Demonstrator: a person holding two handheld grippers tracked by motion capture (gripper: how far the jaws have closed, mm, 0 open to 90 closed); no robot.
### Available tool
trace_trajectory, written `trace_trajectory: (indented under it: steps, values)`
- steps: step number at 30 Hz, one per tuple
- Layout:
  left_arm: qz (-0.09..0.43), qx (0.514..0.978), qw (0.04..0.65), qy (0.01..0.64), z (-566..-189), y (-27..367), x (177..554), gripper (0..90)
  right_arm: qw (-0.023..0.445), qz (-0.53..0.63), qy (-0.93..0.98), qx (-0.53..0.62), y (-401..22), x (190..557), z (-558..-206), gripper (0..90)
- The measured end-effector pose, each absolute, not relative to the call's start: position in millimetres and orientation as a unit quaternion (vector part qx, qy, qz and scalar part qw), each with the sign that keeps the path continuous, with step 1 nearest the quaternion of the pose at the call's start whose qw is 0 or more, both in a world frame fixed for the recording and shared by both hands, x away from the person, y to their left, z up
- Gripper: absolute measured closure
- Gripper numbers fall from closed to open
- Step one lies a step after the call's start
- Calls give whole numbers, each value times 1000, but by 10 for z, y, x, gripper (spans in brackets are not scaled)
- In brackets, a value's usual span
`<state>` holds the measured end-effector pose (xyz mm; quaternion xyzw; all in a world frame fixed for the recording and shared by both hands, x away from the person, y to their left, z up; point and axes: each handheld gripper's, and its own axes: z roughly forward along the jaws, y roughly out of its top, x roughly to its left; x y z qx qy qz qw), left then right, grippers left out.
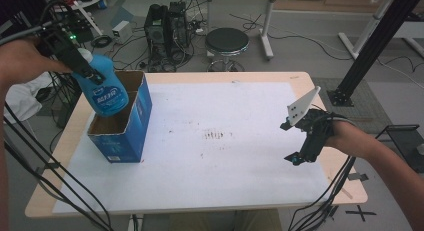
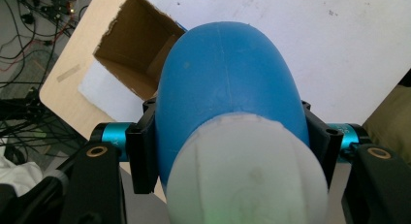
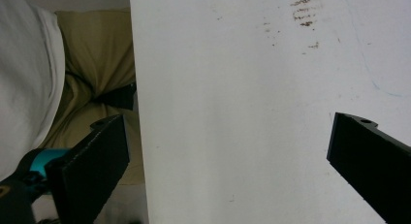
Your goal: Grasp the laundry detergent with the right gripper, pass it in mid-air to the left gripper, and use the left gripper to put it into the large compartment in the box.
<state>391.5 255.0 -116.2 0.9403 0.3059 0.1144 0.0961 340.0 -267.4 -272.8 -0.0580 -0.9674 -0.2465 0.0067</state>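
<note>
While the left gripper (image 1: 92,76), fingers clamped on the blue bottle (image 1: 105,91) above the open cardboard box (image 1: 131,133), carries it, lowering comes next; the right gripper's (image 1: 300,158) fingers stand apart.

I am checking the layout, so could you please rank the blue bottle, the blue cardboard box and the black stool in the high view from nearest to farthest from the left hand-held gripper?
1. Blue bottle: clamped in the left hand-held gripper, at the table's left.
2. Blue cardboard box: directly beneath the bottle, open-topped.
3. Black stool: on the floor beyond the table's far edge.
</note>
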Motion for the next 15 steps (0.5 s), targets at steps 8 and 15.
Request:
trace_trajectory:
  steps: [8, 15]
  values:
    - [110, 941, 101, 304, -1423, 2635, 3981, 372, 10, -246, -967, -62, -2643, 3412, -2762, 8]
    - [104, 939, 112, 308, -1762, 2652, 4037, 372, 5, -243, -968, -63, -2600, 3432, -2788, 8]
